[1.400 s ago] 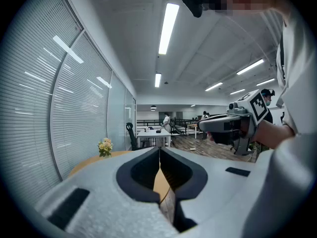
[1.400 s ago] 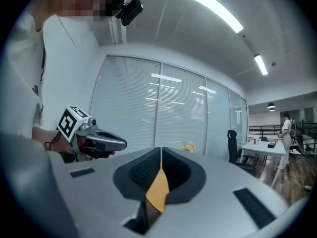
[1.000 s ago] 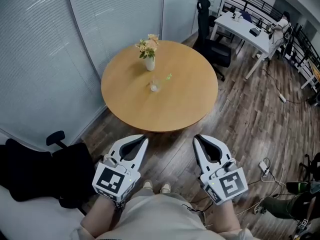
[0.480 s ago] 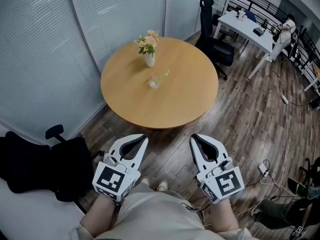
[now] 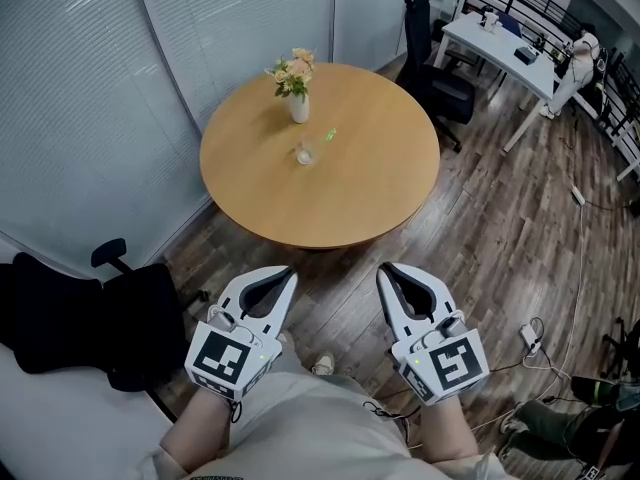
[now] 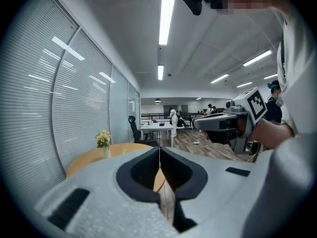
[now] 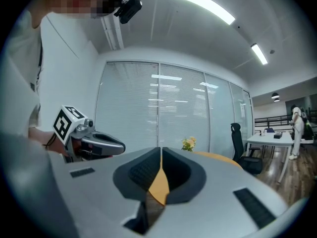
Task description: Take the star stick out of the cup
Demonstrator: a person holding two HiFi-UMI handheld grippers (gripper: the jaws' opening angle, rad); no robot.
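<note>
A small clear cup (image 5: 304,153) stands near the middle of the round wooden table (image 5: 360,188). A green star stick (image 5: 329,134) shows just to the cup's right; whether it is in the cup or lying on the table I cannot tell. My left gripper (image 5: 287,273) and right gripper (image 5: 387,271) are held low near my body, well short of the table's near edge. Both are shut with nothing between the jaws. In the left gripper view the left gripper (image 6: 159,150) points toward the table, and the right gripper (image 7: 161,150) does the same in its own view.
A white vase of flowers (image 5: 297,93) stands on the table behind the cup. A black office chair (image 5: 435,43) is beyond the table, another black chair (image 5: 90,313) at my left. Glass walls with blinds run along the left. A white desk (image 5: 505,43) stands far right.
The view has shifted slightly: the table now sits a little higher and further off in the head view. Both grippers stay shut and low in front of me.
</note>
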